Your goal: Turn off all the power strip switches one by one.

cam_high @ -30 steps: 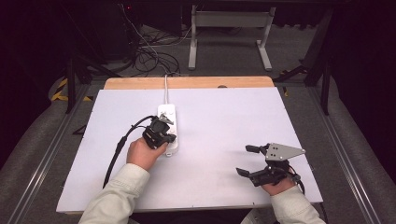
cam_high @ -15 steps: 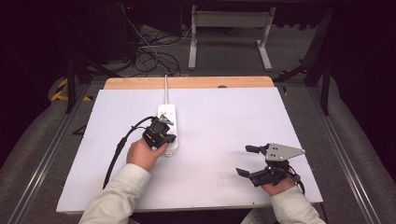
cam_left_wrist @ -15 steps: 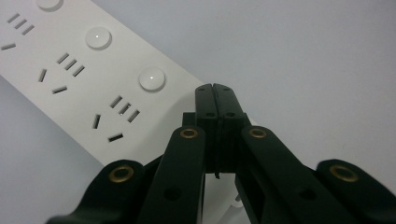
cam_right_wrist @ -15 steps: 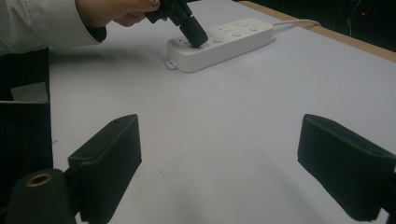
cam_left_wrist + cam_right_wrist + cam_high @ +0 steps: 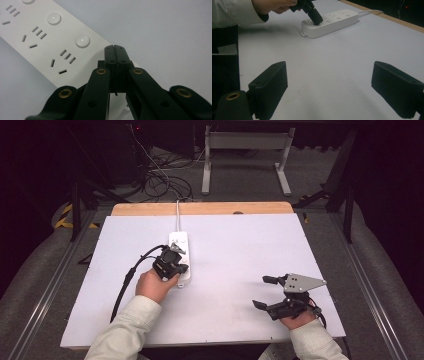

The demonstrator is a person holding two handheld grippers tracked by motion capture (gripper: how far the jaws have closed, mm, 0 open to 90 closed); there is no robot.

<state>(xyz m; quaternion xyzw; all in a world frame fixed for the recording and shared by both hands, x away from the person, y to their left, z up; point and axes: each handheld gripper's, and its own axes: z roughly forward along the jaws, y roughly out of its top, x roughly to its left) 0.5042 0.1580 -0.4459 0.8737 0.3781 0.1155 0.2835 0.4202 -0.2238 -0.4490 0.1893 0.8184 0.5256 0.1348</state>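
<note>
Closed tip on the power strip

Now my left gripper point(image 5: 115, 47) has its jaws pressed together with nothing between them, tip down on the near end of the white power strip point(image 5: 179, 251). It looks to be touching there, beside the last round button point(image 5: 82, 40). That strip lies lengthwise on the white table point(image 5: 240, 250), a row of sockets and buttons along it, its cord point(image 5: 177, 215) running off the far edge. My right gripper point(image 5: 264, 291) hovers well apart, jaws spread wide and empty.

Table lit bright overhead; bg dark; near tool blurred.
</note>
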